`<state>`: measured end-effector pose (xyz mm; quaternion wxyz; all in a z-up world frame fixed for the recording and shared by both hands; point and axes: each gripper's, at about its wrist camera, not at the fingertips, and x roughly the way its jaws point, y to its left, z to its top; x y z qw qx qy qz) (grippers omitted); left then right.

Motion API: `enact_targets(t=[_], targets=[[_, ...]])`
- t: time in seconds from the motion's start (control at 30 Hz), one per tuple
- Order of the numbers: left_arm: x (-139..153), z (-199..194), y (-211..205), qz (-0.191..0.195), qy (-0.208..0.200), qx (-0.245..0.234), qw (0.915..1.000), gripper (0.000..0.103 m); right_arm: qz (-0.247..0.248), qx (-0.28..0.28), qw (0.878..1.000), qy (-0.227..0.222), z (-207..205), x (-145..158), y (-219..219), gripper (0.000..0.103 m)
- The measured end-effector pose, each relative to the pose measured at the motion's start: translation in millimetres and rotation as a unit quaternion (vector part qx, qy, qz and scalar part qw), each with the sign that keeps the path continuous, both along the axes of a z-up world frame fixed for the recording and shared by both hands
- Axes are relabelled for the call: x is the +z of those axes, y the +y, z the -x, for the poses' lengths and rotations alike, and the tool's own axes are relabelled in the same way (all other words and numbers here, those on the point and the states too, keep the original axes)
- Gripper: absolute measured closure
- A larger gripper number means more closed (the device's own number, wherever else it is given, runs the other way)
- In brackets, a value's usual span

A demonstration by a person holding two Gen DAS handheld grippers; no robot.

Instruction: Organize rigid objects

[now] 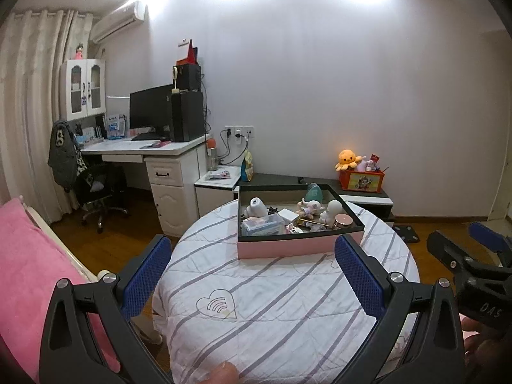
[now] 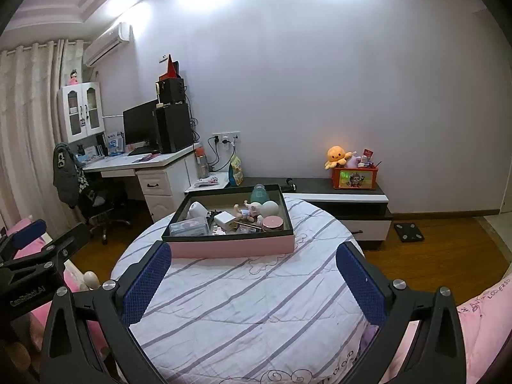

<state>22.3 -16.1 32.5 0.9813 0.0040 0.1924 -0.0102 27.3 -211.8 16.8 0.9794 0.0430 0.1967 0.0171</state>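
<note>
Grippers: two; left gripper (image 1: 252,275) and right gripper (image 2: 252,278) spread wide, holding nothing.
Box: one pink box (image 1: 297,246), its small items cluttered, overlapping, uncountable.

left wrist: looked forward over the striped bed (image 1: 256,304) toward the far wall, from the left | right wrist: same heading, from the right | shared: pink box (image 1: 299,248) (image 2: 232,246), fairly near

"DAS" stands on the right tongs' black body (image 1: 489,310), and "LOVERS" on the pink bedding (image 2: 494,291).
</note>
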Motion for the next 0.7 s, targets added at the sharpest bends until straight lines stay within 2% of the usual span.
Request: enact_targets(t=[0.43, 0.7], targets=[[3.2, 7.0, 9.9, 0.024, 0.008, -0.001, 0.9997, 0.0, 0.002, 0.003, 1.0, -0.006, 6.7, 2.7, 2.4, 0.0], [1.7, 10.9, 2.9, -0.001, 0.0, 0.016, 0.9999, 0.0, 0.004, 0.006, 1.0, -0.008, 10.0, 2.7, 6.9, 0.0]])
